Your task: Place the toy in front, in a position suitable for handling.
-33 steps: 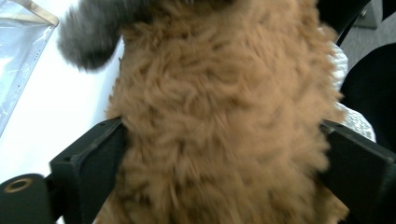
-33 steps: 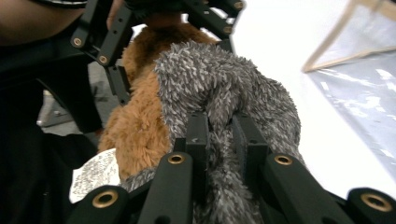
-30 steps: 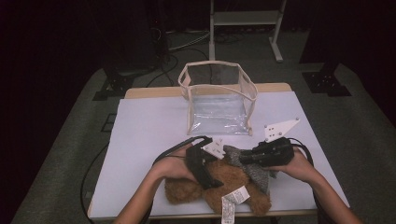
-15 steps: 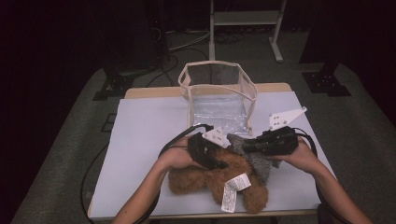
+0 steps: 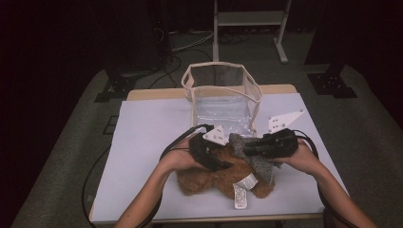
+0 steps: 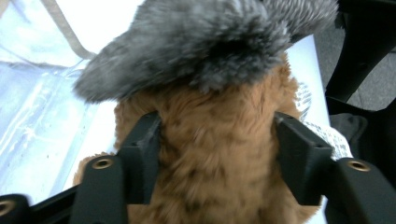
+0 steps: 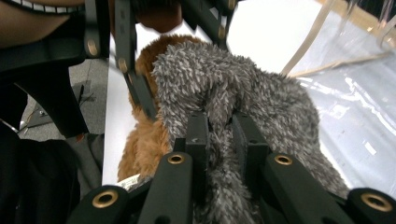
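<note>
A brown plush toy point(image 5: 204, 178) lies near the table's front edge, with a grey fuzzy cloth point(image 5: 259, 166) on its right side and a white label point(image 5: 242, 190) hanging from it. My left gripper point(image 5: 223, 164) comes in from the left. Its jaws stand on both sides of the brown fur point(image 6: 215, 163) and press into it, and they have just been opening a little. The grey cloth point(image 6: 205, 42) lies just beyond them. My right gripper point(image 5: 244, 148) reaches in from the right, shut on a fold of the grey cloth point(image 7: 261, 93).
A clear plastic bag point(image 5: 223, 99) with beige trim stands open just behind the toy. The white table point(image 5: 142, 142) has bare room on the left. Cables trail from both grippers across the table. A metal stand point(image 5: 247, 19) is on the floor beyond the table.
Both hands and the toy have shifted slightly away from the front edge, toward the bag. The left gripper has settled onto the brown body.
</note>
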Available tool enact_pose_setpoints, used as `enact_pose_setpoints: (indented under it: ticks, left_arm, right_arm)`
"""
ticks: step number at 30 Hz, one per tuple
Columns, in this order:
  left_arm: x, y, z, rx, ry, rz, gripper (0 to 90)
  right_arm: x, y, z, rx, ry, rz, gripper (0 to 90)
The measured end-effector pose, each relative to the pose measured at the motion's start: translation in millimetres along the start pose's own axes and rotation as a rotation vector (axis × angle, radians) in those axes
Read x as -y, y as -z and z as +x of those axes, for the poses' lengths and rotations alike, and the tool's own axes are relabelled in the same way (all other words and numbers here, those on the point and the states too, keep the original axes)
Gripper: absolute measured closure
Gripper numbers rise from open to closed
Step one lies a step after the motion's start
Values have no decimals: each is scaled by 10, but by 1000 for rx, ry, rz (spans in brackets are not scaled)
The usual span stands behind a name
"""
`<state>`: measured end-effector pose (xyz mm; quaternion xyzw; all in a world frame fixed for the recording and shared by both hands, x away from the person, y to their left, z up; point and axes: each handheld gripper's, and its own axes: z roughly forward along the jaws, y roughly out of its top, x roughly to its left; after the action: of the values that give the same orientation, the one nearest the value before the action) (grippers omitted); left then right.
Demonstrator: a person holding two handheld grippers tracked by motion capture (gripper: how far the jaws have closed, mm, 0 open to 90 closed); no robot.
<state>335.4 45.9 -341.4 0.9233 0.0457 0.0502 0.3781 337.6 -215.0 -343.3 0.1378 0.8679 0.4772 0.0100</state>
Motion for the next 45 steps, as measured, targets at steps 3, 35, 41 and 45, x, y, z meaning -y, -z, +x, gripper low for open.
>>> enact_pose_setpoints:
  ticks: [3, 35, 41, 45]
  left_arm:
    - [99, 112, -23, -7, 2, 27, 353]
    - [741, 453, -133, -79, 118, -20, 276]
    - [782, 382, -99, -78, 127, -22, 316]
    - [763, 369, -96, -79, 124, -18, 316]
  right_arm:
    - [99, 19, 35, 1, -3, 6, 777]
    - [116, -18, -85, 25, -16, 82, 778]
    - [-141, -45, 37, 42, 72, 121, 778]
    - [-340, -211, 81, 30, 130, 160, 777]
